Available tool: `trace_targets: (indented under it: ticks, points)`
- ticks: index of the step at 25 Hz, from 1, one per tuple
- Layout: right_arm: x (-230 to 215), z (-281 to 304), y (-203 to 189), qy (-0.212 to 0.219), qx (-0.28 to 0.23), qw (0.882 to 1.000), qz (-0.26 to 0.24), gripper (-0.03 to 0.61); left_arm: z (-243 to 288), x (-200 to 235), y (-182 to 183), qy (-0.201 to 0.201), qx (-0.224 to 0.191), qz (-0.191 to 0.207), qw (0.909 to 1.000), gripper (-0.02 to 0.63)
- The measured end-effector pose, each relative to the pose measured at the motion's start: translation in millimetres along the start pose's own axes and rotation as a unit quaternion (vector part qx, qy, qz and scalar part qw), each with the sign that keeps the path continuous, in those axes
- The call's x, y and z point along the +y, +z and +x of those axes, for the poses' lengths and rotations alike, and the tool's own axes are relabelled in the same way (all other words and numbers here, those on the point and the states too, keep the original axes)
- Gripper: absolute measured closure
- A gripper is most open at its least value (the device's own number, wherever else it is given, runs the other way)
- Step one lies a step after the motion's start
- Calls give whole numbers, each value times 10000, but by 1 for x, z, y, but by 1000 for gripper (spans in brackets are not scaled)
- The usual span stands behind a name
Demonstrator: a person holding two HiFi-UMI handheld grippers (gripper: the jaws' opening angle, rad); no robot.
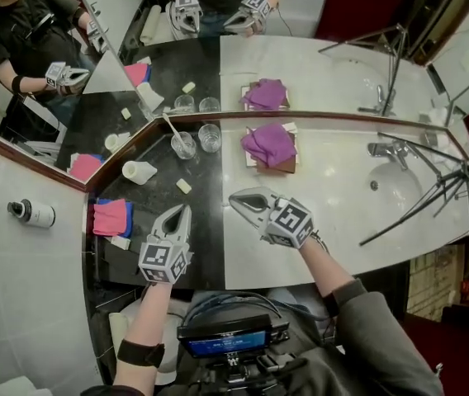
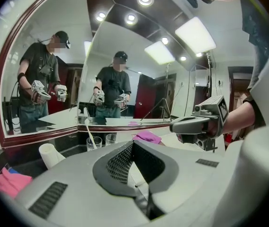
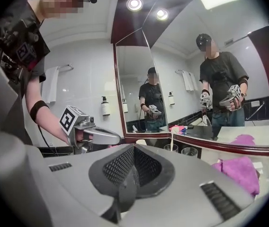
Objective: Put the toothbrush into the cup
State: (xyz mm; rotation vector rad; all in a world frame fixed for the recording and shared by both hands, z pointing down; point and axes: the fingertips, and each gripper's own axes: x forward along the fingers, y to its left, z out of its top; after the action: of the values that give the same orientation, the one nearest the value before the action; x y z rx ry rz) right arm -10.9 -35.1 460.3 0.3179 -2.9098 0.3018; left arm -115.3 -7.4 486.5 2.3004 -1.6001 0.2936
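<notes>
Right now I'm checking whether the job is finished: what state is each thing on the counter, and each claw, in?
toothbrush: standing tilted in the glass cup
glass cup: upright, holds the toothbrush
second glass cup: upright, empty
white cup: lying on its side
purple cloth: crumpled
left claw: shut, empty
right claw: shut, empty

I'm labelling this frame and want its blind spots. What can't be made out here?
- Head view: which end of the toothbrush sits in the glass cup; too small.
- All views: most of what lies under the purple cloth; the cloth covers it.
- Head view: the print on the bottle; too small.
- Left gripper view: most of the pink cloth; the left gripper and the picture's edge hide it.
</notes>
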Motion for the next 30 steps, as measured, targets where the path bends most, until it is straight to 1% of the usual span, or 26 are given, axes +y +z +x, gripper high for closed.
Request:
trace_targets:
  ticks: [6, 11, 18, 21, 23, 25, 26, 28, 30]
  points:
    - [-2, -56, -24, -336, -160, 9988, 320, 558, -9, -24, -3, -132, -39, -49, 9999, 612]
    - [-7, -84, -34, -629, -285, 9961, 548, 558, -12, -39, -6, -222, -52, 8, 9997, 612]
    - [-8, -87, -48, -638, -104, 9968, 461, 558, -6, -49, -8, -254, 26, 38, 9997, 612]
    - [-10, -81, -50, -601, 76, 9970, 483, 558, -3, -49, -11, -244, 80, 84, 9996, 612]
    - [-14, -75, -61, -621, 426, 9967, 289, 557, -2, -48, -14, -234, 103, 66, 9997, 612]
    - [-18, -66, -81, -599, 1020, 9929, -103, 554, -1, -46, -18, -220, 134, 63, 9996, 612]
    - [-20, -60, -94, -541, 1384, 9883, -352, 550, 0, -45, -20, -214, 158, 101, 9996, 612]
    - [-24, -48, -123, -358, 2144, 9719, -906, 506, 4, -43, -24, -217, 210, 235, 9993, 612]
    - [-29, -39, -147, -155, 2790, 9490, -1461, 502, 8, -43, -27, -241, 247, 328, 9989, 612]
